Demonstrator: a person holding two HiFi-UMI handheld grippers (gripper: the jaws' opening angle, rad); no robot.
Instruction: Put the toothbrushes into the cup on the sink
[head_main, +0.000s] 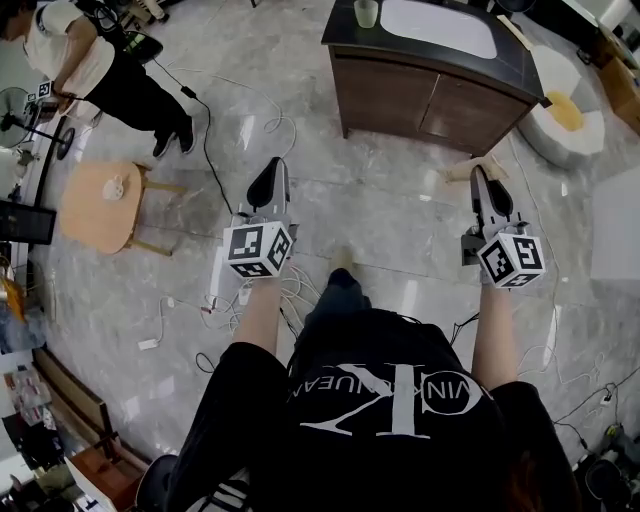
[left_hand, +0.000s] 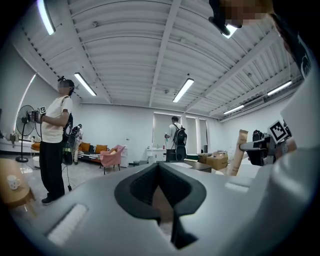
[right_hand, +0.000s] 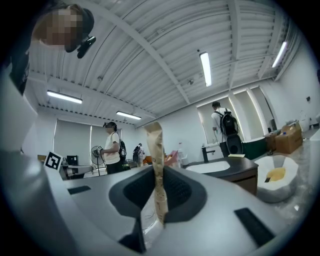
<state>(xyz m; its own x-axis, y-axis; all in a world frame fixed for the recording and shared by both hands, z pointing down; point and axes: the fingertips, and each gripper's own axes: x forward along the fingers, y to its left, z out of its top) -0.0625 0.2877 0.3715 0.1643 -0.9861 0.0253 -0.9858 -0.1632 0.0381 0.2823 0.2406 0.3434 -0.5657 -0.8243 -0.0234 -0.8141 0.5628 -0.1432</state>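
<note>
Counter and cup, twelve o'clock, cut by top edge; wrapper in right claw conceals its contents.

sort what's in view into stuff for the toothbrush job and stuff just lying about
For the job: wrapped toothbrush, in the right gripper; cup; sink.
Lying about: wooden side table; floor cables; white tub.

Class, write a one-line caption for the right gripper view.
Right tool clamps a paper-wrapped toothbrush, with the sink cabinet beyond.
</note>
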